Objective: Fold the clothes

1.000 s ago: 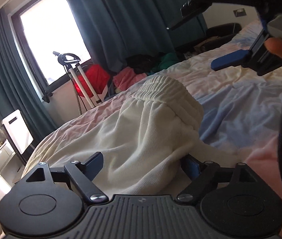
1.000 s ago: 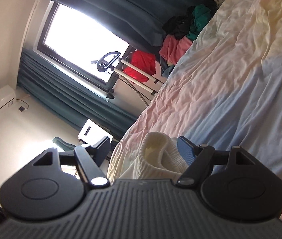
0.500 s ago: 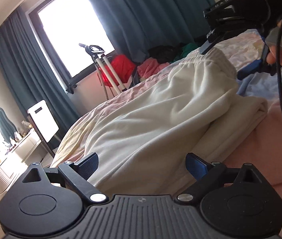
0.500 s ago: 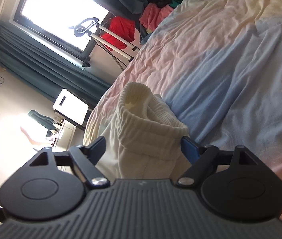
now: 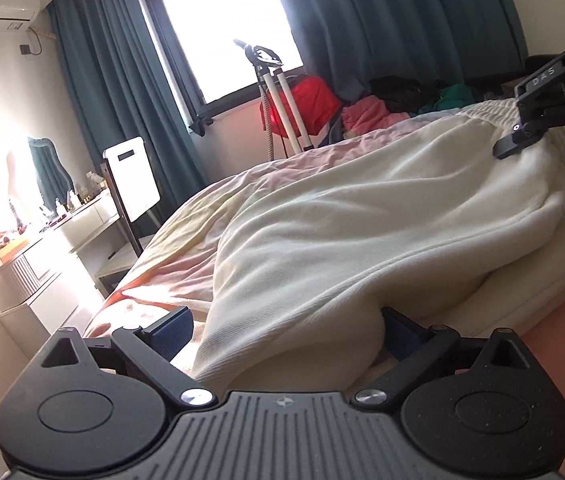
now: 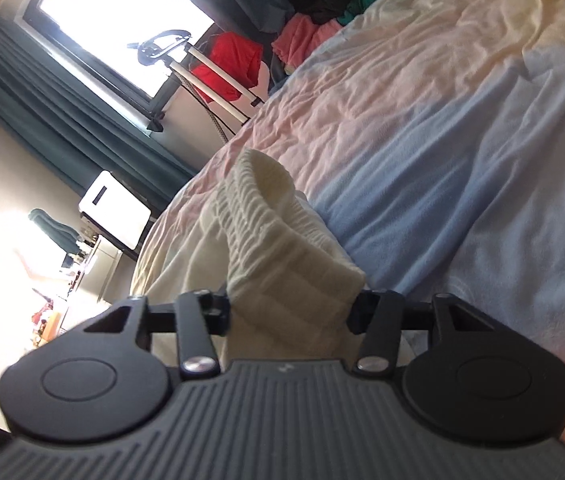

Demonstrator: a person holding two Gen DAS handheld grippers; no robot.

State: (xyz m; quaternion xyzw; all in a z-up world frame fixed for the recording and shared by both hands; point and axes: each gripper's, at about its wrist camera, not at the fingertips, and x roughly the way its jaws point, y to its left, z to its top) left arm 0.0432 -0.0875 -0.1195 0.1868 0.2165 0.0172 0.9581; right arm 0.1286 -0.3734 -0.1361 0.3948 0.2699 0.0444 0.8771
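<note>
Your right gripper [image 6: 290,312] has its jaws drawn in tight against the ribbed elastic waistband [image 6: 266,216] of the cream sweatpants [image 5: 382,232], the thick band pinched between both fingers. Your left gripper [image 5: 286,328] stands with its blue-padded jaws spread wide, and a bulging fold of the same sweatpants fills the gap; the cloth lies against the right pad and stops short of the left one, so nothing is clamped there. The sweatpants lie heaped on the bed [image 6: 462,128], near the edge that faces the window [image 5: 222,24], over a sheet of pink, yellow and pale blue. From the left wrist view you can see the right gripper [image 5: 538,136] at the waistband end, with the letters "DAS" readable on its black body.
</note>
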